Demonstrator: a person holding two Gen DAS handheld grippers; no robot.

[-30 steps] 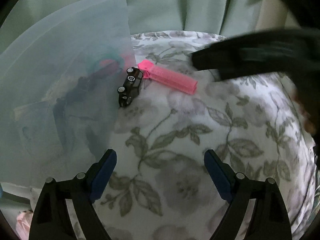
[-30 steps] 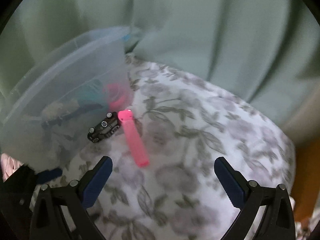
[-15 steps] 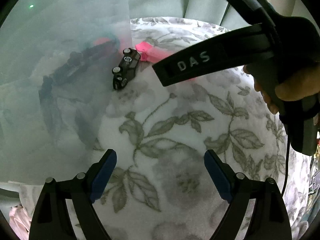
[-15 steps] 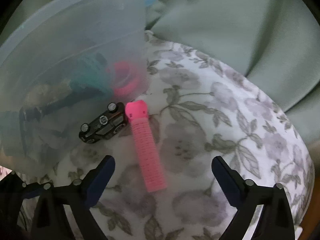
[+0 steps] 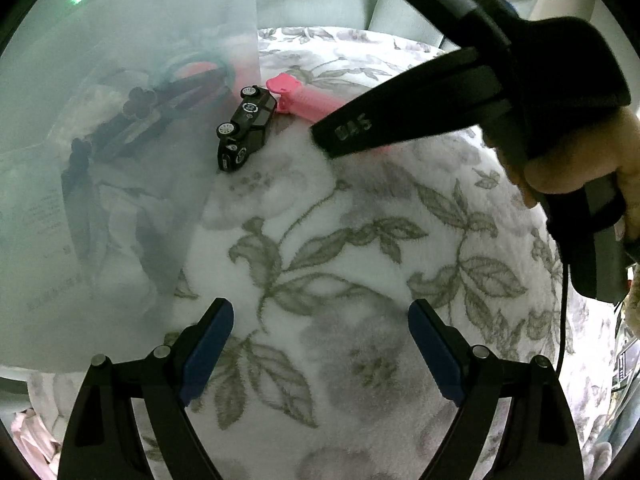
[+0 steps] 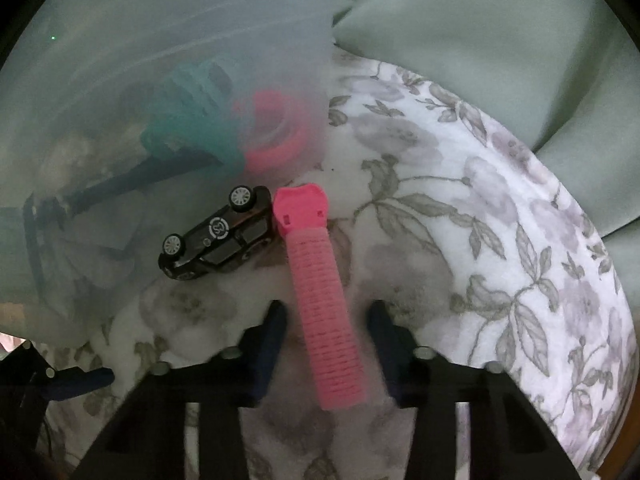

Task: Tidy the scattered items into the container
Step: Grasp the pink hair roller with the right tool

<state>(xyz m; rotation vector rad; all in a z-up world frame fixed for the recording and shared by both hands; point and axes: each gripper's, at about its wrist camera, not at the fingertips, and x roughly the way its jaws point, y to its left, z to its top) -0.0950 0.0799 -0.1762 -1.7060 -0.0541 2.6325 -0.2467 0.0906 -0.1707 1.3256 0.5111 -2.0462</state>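
My right gripper (image 6: 326,334) is down on the floral blanket (image 6: 500,264) with its two blue-padded fingers (image 6: 276,332) straddling the pink hair roller (image 6: 320,292). The jaws are narrowed but there is a gap on each side of the roller, so they have not clenched on it and nothing is grasped. The roller lies flat, its clip end pointing away from me and touching the rear of the black toy car (image 6: 218,236). The car rests on its side, wheels facing up toward the lens, tight against the wall of the translucent plastic container (image 6: 100,60).

Through the frosted wall I make out a teal ring-like item (image 6: 192,128), a pink ring (image 6: 276,128) and a long dark object (image 6: 120,184) inside the container; their exact nature is too blurred to tell.

My left gripper (image 5: 320,350) hangs released, jaws wide apart, over bare blanket (image 5: 304,240) beside the container (image 5: 100,160), well short of the car (image 5: 246,128). From this side the right gripper (image 5: 320,142) covers most of the roller (image 5: 298,96), with a hand (image 5: 580,160) wrapped around its handle. Pale green curtain (image 6: 500,40) hangs behind the blanket
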